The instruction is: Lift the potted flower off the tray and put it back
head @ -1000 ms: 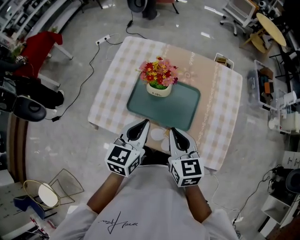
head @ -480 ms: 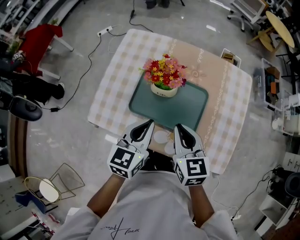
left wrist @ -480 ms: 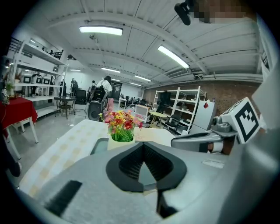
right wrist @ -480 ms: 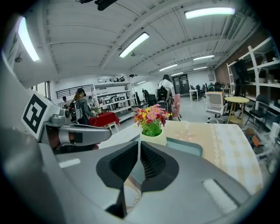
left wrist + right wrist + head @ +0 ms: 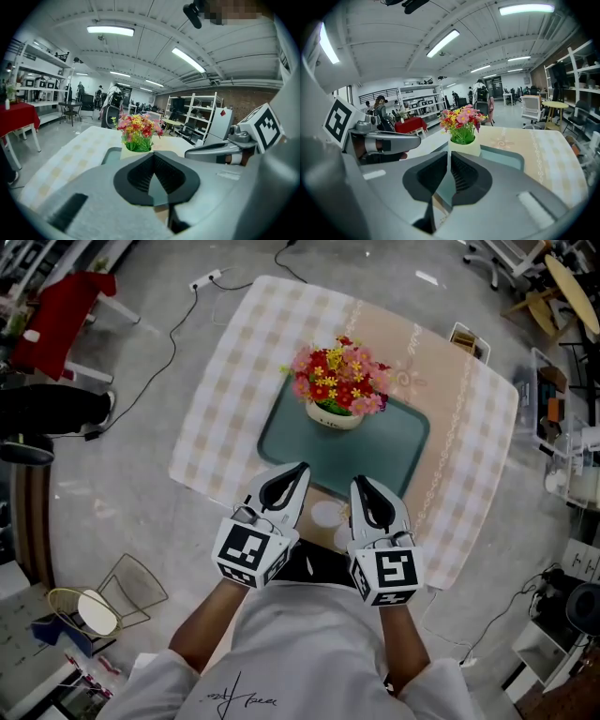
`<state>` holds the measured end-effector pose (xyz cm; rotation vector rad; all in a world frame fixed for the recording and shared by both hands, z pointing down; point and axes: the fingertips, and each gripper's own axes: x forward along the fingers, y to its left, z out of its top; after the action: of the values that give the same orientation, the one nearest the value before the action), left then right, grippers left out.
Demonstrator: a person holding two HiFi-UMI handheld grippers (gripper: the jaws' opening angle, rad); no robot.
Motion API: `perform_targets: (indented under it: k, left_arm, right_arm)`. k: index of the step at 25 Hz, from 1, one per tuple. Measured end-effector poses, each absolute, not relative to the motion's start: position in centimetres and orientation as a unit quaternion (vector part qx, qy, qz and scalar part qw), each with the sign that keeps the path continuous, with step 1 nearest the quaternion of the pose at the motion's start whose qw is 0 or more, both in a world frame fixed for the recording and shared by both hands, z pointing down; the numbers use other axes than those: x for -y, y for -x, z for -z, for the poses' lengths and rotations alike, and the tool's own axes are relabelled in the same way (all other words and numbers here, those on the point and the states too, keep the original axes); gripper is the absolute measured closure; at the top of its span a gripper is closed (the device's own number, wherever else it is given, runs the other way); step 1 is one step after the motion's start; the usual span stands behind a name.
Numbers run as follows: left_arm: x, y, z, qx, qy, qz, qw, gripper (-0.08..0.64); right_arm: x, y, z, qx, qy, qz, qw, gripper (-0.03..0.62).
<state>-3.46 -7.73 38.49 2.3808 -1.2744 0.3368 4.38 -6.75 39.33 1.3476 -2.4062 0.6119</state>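
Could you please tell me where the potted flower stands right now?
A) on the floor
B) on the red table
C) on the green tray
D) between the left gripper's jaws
C: the potted flower stands upright on the green tray, near its far edge.

White T-shirt (image 5: 309, 643), black script print. Left gripper (image 5: 301, 469), right gripper (image 5: 357, 482): grey shells, black ribbed fingers (image 5: 137, 177), black-and-white marker cubes (image 5: 246, 554).

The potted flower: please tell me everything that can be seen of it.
The potted flower is a dense bunch of red, pink and yellow blooms with green leaves in a low, round, cream pot that looks like ceramic. It stands upright on the far part of the dark green tray, touched by nothing else.
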Motion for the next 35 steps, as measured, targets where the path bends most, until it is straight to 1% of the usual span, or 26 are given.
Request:
perform_targets:
  k: [10,17,21,25,27,35]
  left_arm:
    - [10.1,4.6,-40.7,0.449,-0.857,-0.134,0.215,0.561]
    - [11.6,5.2,-42.0,0.437,-0.861,-0.135,0.222,0.548]
    - [12.1,5.1,-42.8,0.426,-0.866,-0.143,0.222,0.531]
    - [12.8,5.4,-43.9,0.418,-0.869,-0.159,0.214,0.479]
    - [13.3,5.5,-44.3,0.414,-0.869,-0.163,0.215,0.465]
    - [14.2,5.5,-45.8,0.392,-0.877,-0.175,0.216,0.446]
  right_arm:
    - [8.5,-3.4,-41.4,0.835,-0.470,-0.225,0.179,0.534]
    - [9.8,-3.0,-42.6,0.828,-0.476,-0.233,0.183,0.520]
    - [10.4,-2.9,-43.3,0.823,-0.480,-0.238,0.187,0.508]
    - [10.9,-2.6,-44.1,0.820,-0.481,-0.243,0.192,0.494]
    - [11.1,-2.5,-44.5,0.819,-0.482,-0.246,0.194,0.489]
    - [12.2,-2.3,-45.9,0.809,-0.491,-0.252,0.204,0.480]
